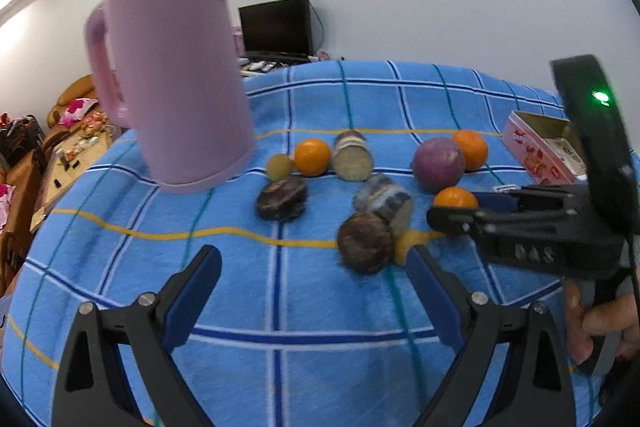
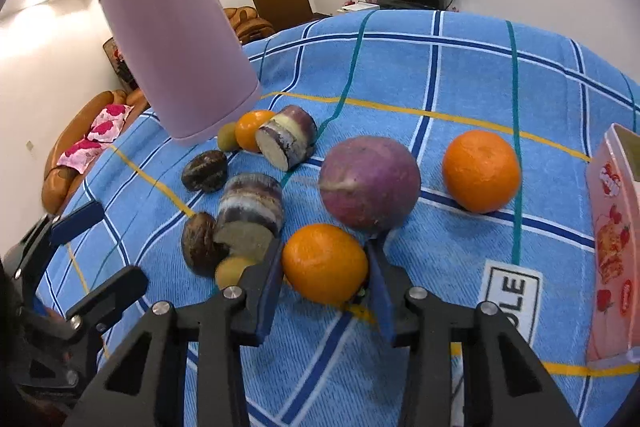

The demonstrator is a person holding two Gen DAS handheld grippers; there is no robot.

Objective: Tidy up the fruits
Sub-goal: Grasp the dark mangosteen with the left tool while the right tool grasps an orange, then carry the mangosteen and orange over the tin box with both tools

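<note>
Fruits lie scattered on a blue plaid cloth (image 1: 280, 307). My right gripper (image 2: 324, 267) has its jaws around an orange (image 2: 325, 262), touching both sides; the same orange shows in the left wrist view (image 1: 456, 197). A purple round fruit (image 2: 370, 183) sits just behind it, another orange (image 2: 481, 175) to its right, a third orange (image 2: 252, 135) by the pitcher. Two cut purple sugarcane pieces (image 2: 252, 211) (image 2: 288, 137), two dark brown fruits (image 2: 205, 171) (image 2: 198, 245) and small yellow fruits (image 2: 230, 269) lie to the left. My left gripper (image 1: 314, 259) is open and empty, low over the cloth.
A tall pink pitcher (image 1: 176, 79) stands at the back left of the cloth. A pink tin box (image 2: 614, 247) lies open at the right edge. A white label (image 2: 512, 293) is sewn on the cloth near my right gripper. A sofa and cluttered low table stand beyond the left side.
</note>
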